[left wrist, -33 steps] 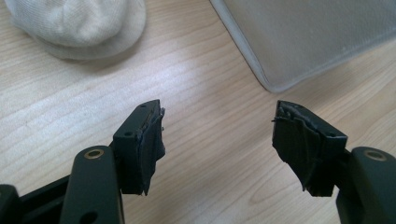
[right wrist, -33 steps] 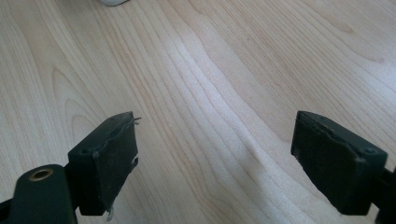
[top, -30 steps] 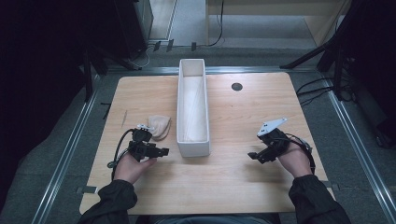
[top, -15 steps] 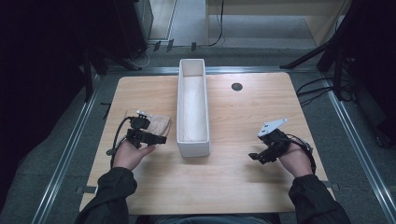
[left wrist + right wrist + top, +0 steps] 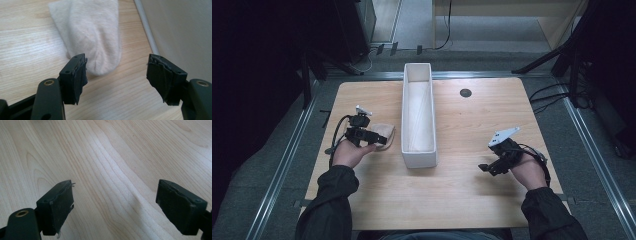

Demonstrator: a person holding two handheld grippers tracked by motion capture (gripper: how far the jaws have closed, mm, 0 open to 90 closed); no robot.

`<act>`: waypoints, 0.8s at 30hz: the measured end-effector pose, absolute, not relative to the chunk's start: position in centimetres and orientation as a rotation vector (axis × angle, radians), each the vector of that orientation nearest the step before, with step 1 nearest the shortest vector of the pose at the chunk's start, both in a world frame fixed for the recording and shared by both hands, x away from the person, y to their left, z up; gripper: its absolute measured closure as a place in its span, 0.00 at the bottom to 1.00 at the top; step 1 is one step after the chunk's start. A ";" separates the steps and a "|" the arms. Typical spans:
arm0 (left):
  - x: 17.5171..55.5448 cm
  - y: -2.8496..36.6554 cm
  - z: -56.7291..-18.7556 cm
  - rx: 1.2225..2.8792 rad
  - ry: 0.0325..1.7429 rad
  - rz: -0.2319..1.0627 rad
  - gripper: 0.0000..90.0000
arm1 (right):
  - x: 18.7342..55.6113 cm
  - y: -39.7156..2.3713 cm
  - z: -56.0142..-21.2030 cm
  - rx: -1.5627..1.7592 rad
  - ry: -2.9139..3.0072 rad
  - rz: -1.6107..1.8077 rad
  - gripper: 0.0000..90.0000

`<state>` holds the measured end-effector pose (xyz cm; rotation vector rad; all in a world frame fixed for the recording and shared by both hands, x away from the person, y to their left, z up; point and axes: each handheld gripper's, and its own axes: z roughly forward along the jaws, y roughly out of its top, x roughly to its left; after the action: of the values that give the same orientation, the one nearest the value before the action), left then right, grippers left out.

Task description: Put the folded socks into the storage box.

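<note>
Wooden table (image 5: pixel 462 195) holds sock (image 5: pixel 384 132), white bin (image 5: pixel 418 155).

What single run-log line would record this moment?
left tongs: open, at beige cloth sock | right tongs: open, over wooden table | long white plastic bin: between hands

A light wooden desk (image 5: pixel 462 190) with pale grain carries a long, narrow white bin (image 5: pixel 418 155), set lengthwise along its middle and reaching the far edge. A beige sock (image 5: pixel 384 132) lies flat on the wood just left of the bin. A small dark round hole cover (image 5: pixel 465 92) sits near the far edge, right of the bin.
</note>
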<state>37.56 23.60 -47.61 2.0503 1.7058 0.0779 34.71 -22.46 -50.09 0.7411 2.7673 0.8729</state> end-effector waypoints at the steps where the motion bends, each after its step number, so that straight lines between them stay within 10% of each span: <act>1: 37.9 23.6 -47.7 2.055 1.726 0.080 0.35 | 34.7 -22.5 -50.1 0.743 2.767 0.871 0.16; 24: 41.8 22.1 -48.6 2.108 1.851 0.104 0.33 | 34.3 -22.5 -50.2 0.735 2.769 0.861 0.16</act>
<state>41.76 22.14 -48.58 2.1082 1.8505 0.1043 34.32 -22.45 -50.24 0.7351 2.7693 0.8607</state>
